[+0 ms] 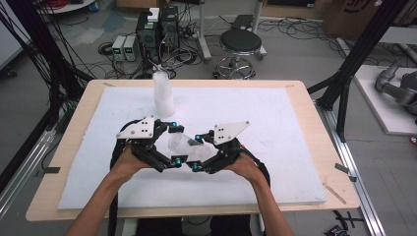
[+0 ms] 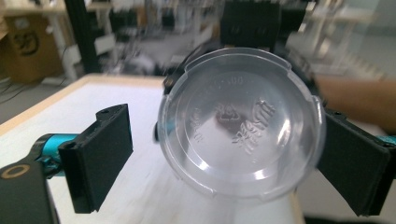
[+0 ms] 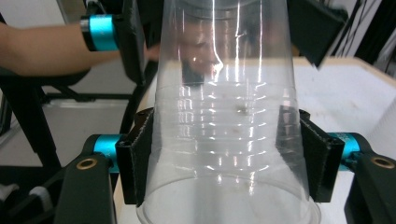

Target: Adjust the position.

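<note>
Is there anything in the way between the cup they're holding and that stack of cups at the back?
Nothing visible. The right gripper clamps the clear cup above the white mat, the left gripper stands open around its base, and the mat between the cup and the stack looks bare.

The cup (image 3: 224, 140) is clear, colourless plastic with faint horizontal ribs and bright streaks of reflected light; its base (image 2: 240, 126) carries embossed marks. Both the left gripper (image 1: 176, 144) and the right gripper (image 1: 197, 151) are black, with turquoise-blue collars and pale grey plates on top. The worktop (image 1: 305, 98) is light wood under a white sheet (image 1: 255, 113). A stack of cups (image 1: 163, 93) behind looks frosted white.
</note>
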Motion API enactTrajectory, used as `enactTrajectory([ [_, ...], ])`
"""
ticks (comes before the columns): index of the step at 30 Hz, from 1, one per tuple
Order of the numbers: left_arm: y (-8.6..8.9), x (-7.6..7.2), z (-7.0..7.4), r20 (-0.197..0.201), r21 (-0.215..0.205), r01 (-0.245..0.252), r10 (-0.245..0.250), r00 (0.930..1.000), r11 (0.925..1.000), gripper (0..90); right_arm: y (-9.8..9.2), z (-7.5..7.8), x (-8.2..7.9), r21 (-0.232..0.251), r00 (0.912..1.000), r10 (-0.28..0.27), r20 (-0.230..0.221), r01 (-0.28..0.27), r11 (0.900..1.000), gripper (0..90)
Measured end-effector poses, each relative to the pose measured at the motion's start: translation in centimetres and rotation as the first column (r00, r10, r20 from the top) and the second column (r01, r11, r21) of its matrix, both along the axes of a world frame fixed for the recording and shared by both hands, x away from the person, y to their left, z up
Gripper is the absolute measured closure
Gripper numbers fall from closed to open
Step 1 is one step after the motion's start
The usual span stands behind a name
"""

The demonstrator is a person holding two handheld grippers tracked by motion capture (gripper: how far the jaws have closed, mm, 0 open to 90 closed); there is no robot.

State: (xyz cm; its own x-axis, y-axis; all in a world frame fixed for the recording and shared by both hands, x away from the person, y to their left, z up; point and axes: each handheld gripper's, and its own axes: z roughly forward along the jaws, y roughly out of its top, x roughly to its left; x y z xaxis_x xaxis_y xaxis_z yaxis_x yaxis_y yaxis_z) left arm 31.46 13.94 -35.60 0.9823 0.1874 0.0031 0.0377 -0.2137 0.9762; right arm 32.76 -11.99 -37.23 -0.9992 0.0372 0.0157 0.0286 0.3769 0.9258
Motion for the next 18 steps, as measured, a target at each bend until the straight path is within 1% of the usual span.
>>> enactTrajectory([
  [2, 0.4, 0.0, 0.6, 0.003, 0.053, 0.027, -0.027, 0.9996, 0.9983, 9.4, -0.1, 0.3, 0.1, -0.059, 1.0, 0.008, -0.006, -0.008, 0.998, 31.8],
  [3, 0.5, 0.1, 0.8, -0.016, 0.077, 0.039, -0.037, 0.9992, 0.9963, 9.7, -0.2, 0.5, 0.1, -0.097, 0.9999, 0.003, -0.016, -0.005, 0.995, 31.8],
  [4, 0.6, 0.3, 1.0, -0.037, 0.122, 0.053, -0.049, 0.9981, 0.9912, 9.7, -0.2, 0.6, 0.1, -0.118, 0.9999, 0.004, -0.016, -0.006, 0.993, 31.8],
  [5, 0.6, 0.3, 1.1, -0.048, 0.176, 0.053, -0.045, 0.9978, 0.983, 9.8, -0.2, 0.9, 0.2, -0.147, 0.9999, 0.008, -0.01, -0.009, 0.989, 31.8],
  [6, 0.5, 0.4, 1.2, -0.047, 0.244, 0.044, -0.034, 0.9983, 0.9687, 9.8, -0.2, 1.1, 0.3, -0.181, 1.0, 0.005, -0.008, -0.006, 0.984, 31.9],
  [7, 0.3, 0.5, 1.4, -0.048, 0.313, 0.039, -0.026, 0.9985, 0.949, 9.8, -0.1, 1.3, 0.3, -0.212, 0.9999, 0.005, -0.012, -0.008, 0.977, 31.9],
  [8, 0.2, 0.5, 1.4, -0.049, 0.373, 0.04, -0.024, 0.9985, 0.927, 9.8, -0.1, 1.6, 0.4, -0.244, 0.9999, 0.002, -0.012, -0.005, 0.97, 31.9],
  [9, 0.0, 0.6, 1.5, -0.051, 0.431, 0.042, -0.022, 0.9985, 0.9014, 9.9, 0.0, 1.8, 0.5, -0.276, 1.0, 0.0, -0.01, -0.003, 0.961, 32.1],
  [10, -0.2, 0.7, 1.6, -0.061, 0.47, 0.049, -0.023, 0.9979, 0.8812, 9.9, 0.1, 2.0, 0.6, -0.312, 0.9999, -0.002, -0.016, -0.004, 0.95, 32.1],
  [11, -0.4, 0.7, 1.6, -0.08, 0.502, 0.064, -0.027, 0.9964, 0.8625, 9.9, 0.1, 2.2, 0.7, -0.345, 0.9999, -0.003, -0.013, -0.002, 0.938, 32.1],
  [12, -0.5, 0.9, 1.7, -0.097, 0.529, 0.079, -0.032, 0.9948, 0.8447, 10.2, 0.2, 2.4, 0.8, -0.383, 0.9998, -0.006, -0.019, -0.002, 0.924, 32.2],
  [13, -0.6, 1.0, 1.8, -0.116, 0.552, 0.087, -0.027, 0.9929, 0.8293, 10.6, 0.3, 2.6, 0.9, -0.413, 0.9998, -0.006, -0.016, -0.001, 0.911, 32.3],
  [14, -0.8, 1.2, 1.8, -0.129, 0.578, 0.091, -0.019, 0.9914, 0.8112, 10.6, 0.4, 2.7, 0.9, -0.445, 0.9998, -0.008, -0.019, -0.001, 0.896, 32.3],
  [15, -1.0, 1.4, 1.9, -0.129, 0.608, 0.089, -0.013, 0.9916, 0.7886, 10.6, 0.5, 2.8, 1.0, -0.474, 0.9999, -0.007, -0.015, -0.001, 0.881, 32.3],
  [16, -1.2, 1.5, 1.9, -0.131, 0.629, 0.084, -0.001, 0.9914, 0.7726, 10.7, 0.6, 2.9, 1.1, -0.502, 0.9998, -0.008, -0.019, -0.002, 0.865, 32.3],
  [17, -1.4, 1.7, 1.9, -0.139, 0.638, 0.083, 0.008, 0.9903, 0.7655, 10.7, 0.7, 3.0, 1.1, -0.527, 0.9997, -0.011, -0.021, -0.002, 0.85, 32.3],
  [18, -1.6, 1.8, 2.0, -0.145, 0.649, 0.094, 0.001, 0.9895, 0.7548, 10.7, 0.8, 3.1, 1.2, -0.545, 0.9998, -0.007, -0.017, -0.004, 0.838, 32.3],
])
